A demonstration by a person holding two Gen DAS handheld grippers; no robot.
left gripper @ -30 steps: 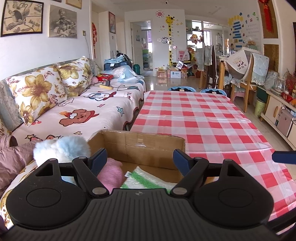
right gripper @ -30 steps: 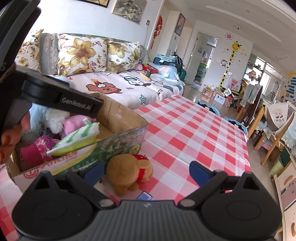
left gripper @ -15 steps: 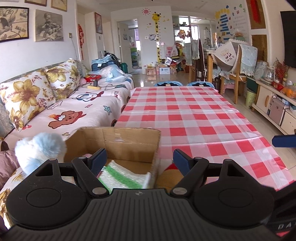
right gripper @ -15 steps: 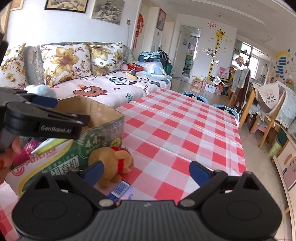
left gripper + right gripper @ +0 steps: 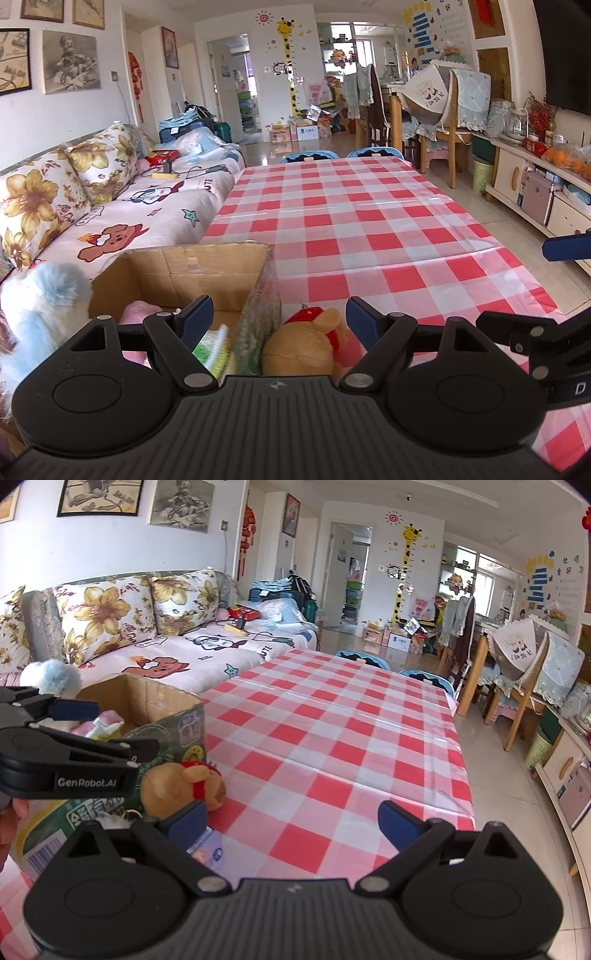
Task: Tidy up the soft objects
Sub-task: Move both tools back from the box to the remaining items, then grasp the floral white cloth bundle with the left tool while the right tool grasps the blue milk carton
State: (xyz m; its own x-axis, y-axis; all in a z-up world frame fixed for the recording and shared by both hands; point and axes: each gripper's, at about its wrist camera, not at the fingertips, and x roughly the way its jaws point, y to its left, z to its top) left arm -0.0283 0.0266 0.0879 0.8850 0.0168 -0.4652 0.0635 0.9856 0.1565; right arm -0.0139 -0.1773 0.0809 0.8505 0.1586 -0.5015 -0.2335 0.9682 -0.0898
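Your left black two-finger gripper with blue pads (image 5: 280,317) is held level, pointing forward, jaws spread wide, nothing between the pads. Your right black two-finger gripper with blue pads (image 5: 293,821) is likewise level and forward-facing, jaws wide apart, nothing gripped. In the right wrist view the left gripper sits at the left edge, side-on, with part of your hand (image 5: 11,821) visible below its body. The two grippers sit near each other, side by side, apart.

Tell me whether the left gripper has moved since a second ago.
Yes. The left gripper has shifted right relative to the cardboard box, now straddling the box's right wall and the bear plush.
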